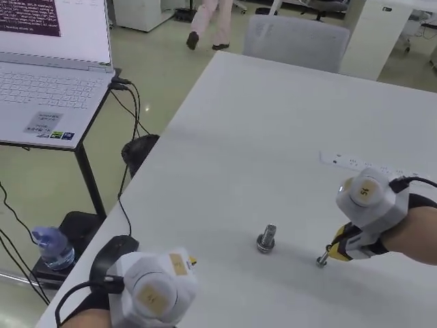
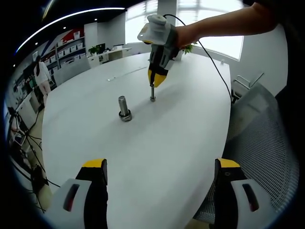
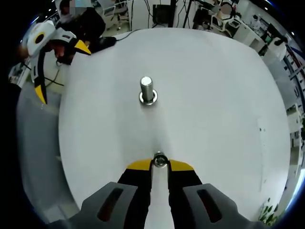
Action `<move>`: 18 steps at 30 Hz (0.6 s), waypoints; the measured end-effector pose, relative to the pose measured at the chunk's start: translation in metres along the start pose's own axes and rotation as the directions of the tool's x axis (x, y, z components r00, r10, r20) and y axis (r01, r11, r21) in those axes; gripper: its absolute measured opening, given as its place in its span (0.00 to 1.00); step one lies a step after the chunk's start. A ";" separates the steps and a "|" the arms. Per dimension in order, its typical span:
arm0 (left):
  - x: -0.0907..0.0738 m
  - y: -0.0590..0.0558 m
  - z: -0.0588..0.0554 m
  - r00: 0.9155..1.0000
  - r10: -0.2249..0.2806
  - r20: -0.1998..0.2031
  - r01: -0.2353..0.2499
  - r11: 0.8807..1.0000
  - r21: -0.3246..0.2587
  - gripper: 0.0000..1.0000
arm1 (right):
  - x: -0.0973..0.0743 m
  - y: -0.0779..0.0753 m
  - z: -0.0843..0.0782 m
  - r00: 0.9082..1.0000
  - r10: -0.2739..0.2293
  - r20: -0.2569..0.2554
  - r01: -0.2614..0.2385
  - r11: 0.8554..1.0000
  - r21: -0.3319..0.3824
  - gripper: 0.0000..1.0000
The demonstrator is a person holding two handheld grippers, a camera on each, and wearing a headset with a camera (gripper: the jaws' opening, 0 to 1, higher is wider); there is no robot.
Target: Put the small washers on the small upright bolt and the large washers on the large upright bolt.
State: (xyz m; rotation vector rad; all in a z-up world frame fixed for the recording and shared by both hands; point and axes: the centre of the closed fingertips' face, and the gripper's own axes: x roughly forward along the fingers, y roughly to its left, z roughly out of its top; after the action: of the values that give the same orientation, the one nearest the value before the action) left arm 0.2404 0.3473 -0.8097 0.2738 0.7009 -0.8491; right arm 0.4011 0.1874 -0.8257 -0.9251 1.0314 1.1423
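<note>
A large upright bolt (image 1: 266, 239) stands on the white table (image 1: 273, 137) with washers around its base. It also shows in the left gripper view as large bolt (image 2: 124, 109) and in the right gripper view as large bolt (image 3: 147, 90). To its right stands the thin small bolt (image 1: 322, 260). My right gripper (image 1: 330, 254) comes down on it from above, shut on its top. That grip shows as right gripper (image 3: 159, 164) on small bolt (image 3: 159, 160), and as small bolt (image 2: 152, 95). My left gripper (image 2: 160, 167) hangs open and holds nothing, near the table's front left edge.
A laptop (image 1: 48, 75) sits on a stand to the left, with cables and a water bottle (image 1: 51, 247) on the floor below. A power strip (image 1: 355, 162) lies on the table at the right. A grey chair (image 1: 293, 41) stands at the far end.
</note>
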 end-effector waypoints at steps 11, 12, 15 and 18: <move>-0.002 -0.001 -0.002 1.000 0.004 0.005 -0.004 1.000 -0.015 0.92 | 0.015 -0.002 -0.005 1.000 0.011 -0.029 -0.012 1.000 -0.022 0.13; -0.002 -0.001 -0.003 1.000 0.006 0.002 -0.006 1.000 -0.014 0.92 | 0.017 -0.001 -0.005 0.999 0.015 -0.031 -0.016 1.000 -0.020 0.13; -0.002 -0.002 -0.005 1.000 0.005 0.002 -0.005 1.000 -0.017 0.92 | 0.023 0.001 -0.008 0.999 0.020 -0.041 -0.021 1.000 -0.020 0.13; -0.002 -0.003 -0.007 1.000 0.006 -0.005 -0.006 1.000 -0.016 0.92 | 0.030 0.004 -0.010 0.999 0.028 -0.047 -0.029 0.999 -0.019 0.13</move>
State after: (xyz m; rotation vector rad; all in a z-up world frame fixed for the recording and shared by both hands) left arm 0.2343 0.3499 -0.8135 0.2635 0.7105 -0.8374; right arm 0.3990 0.1866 -0.8572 -0.9593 1.0754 1.1608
